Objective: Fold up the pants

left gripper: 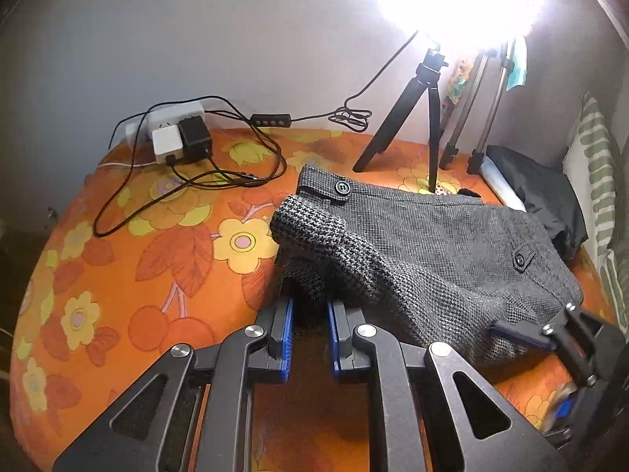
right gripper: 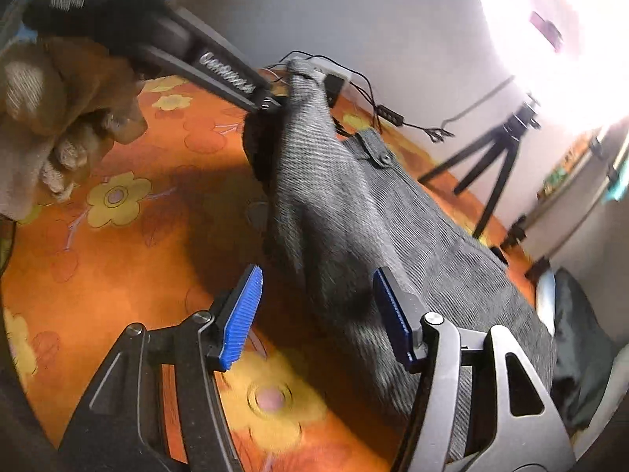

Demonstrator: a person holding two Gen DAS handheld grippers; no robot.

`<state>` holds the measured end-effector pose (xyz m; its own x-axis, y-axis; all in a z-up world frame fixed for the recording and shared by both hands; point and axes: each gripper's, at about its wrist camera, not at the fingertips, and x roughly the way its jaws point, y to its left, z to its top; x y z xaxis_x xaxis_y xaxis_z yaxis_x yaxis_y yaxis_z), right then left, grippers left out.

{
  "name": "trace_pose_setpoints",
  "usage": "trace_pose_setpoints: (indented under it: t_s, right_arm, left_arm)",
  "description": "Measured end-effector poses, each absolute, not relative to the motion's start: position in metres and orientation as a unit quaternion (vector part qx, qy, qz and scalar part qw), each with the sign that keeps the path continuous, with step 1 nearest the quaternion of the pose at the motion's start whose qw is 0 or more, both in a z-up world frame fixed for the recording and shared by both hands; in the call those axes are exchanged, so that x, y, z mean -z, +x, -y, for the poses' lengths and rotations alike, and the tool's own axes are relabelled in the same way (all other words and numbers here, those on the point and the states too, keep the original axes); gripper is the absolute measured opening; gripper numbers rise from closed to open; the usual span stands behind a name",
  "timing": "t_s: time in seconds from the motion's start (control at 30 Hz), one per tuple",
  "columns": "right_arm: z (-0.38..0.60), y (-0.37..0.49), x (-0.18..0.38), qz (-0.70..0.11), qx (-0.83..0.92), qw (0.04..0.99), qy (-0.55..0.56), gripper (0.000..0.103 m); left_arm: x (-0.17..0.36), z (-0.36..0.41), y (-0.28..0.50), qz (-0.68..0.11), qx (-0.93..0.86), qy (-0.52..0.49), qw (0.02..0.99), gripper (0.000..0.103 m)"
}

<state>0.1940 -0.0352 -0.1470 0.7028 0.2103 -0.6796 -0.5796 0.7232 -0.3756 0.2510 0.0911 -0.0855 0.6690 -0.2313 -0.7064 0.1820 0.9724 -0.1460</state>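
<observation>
Left wrist: left claw [left gripper: 310,310] pinches pants [left gripper: 432,244]; right claw [right gripper: 318,310] open.

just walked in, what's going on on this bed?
A person with a handheld gripper in each hand is folding grey pants on an orange flowered bedsheet. The left gripper is shut on a fold of the fabric, holding it up off the sheet. The right gripper is open, its blue pads apart with cloth between them but not pinched. A lamp tripod stands behind.

Pants [left gripper: 432,244] on bedspread [left gripper: 118,275], before tripod [left gripper: 416,118]
</observation>
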Motion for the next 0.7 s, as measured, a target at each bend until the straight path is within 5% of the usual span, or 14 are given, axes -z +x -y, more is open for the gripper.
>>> trace_pose_setpoints:
  t_s: [0.2,0.23,0.27,0.33,0.4,0.53,0.7]
  right_arm:
    - [0.018,0.202,0.160,-0.286,-0.186,0.876,-0.340,0.061]
    - [0.020,0.204,0.159,-0.288,-0.186,0.878,-0.334,0.050]
    - [0.022,0.206,0.158,-0.292,-0.190,0.878,-0.328,0.029]
    - [0.027,0.210,0.153,-0.310,-0.202,0.876,-0.311,0.014]
    - [0.036,0.209,0.143,-0.318,-0.224,0.875,-0.289,0.012]
    - [0.049,0.200,0.125,-0.337,-0.278,0.861,-0.259,0.011]
    - [0.071,0.191,0.120,-0.399,-0.345,0.821,-0.218,0.018]
  left_arm:
    - [0.086,-0.091,0.255,-0.391,0.119,-0.037,0.912,0.013]
    - [0.086,-0.091,0.254,-0.391,0.120,-0.038,0.912,0.013]
    - [0.085,-0.092,0.253,-0.391,0.121,-0.038,0.912,0.013]
    - [0.084,-0.093,0.248,-0.391,0.124,-0.029,0.911,0.013]
    - [0.084,-0.096,0.242,-0.395,0.127,-0.020,0.910,0.013]
    - [0.082,-0.118,0.222,-0.406,0.131,-0.021,0.904,0.030]
    - [0.071,-0.162,0.205,-0.397,0.080,-0.034,0.914,0.030]
